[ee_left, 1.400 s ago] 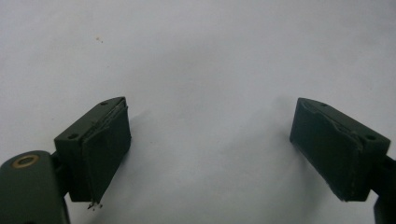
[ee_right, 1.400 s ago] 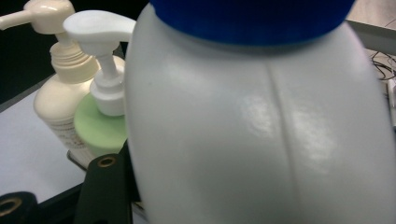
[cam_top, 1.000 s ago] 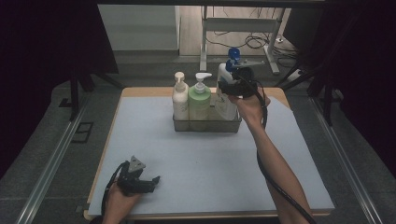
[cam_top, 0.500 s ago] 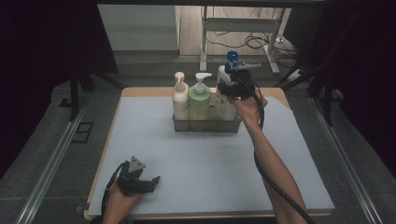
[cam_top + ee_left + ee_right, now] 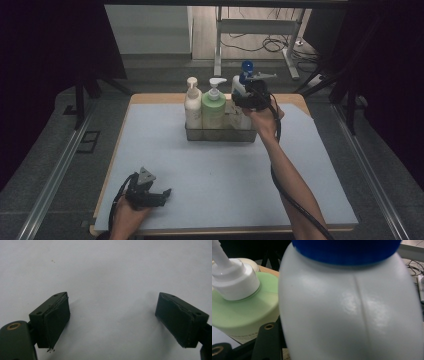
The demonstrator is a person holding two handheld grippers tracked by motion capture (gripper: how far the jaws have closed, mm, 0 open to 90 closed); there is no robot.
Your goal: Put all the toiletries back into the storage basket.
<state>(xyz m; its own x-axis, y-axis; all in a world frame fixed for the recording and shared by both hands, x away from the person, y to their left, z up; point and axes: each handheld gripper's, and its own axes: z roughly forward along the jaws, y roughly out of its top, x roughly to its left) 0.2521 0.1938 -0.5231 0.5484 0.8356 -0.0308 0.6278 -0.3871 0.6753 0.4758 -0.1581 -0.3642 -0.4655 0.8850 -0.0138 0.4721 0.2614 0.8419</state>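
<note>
A white bottle with a blue cap (image 5: 239, 86) hangs upright at the right end of a clear bin (image 5: 220, 134), and my right gripper (image 5: 248, 100) is shut on its body. In the right gripper view the white bottle (image 5: 352, 315) sits close against the camera, with one black jaw beside its lower left. A green pump bottle (image 5: 213, 107) (image 5: 239, 312) and a cream pump bottle (image 5: 192, 102) stand in the bin to its left. My left gripper (image 5: 162, 194) (image 5: 112, 320) rests open on the pale mat near the front left corner, with nothing between its pads.
The pale blue mat (image 5: 225, 170) covers a wooden table (image 5: 150, 98); its wide middle lies between the bin and my left hand. Behind the table are a metal desk frame (image 5: 255, 25) and cables on the floor. Rails run along both sides.
My right gripper has sunk a little with the white bottle, closer to the bin. The left gripper has stayed where it was.
</note>
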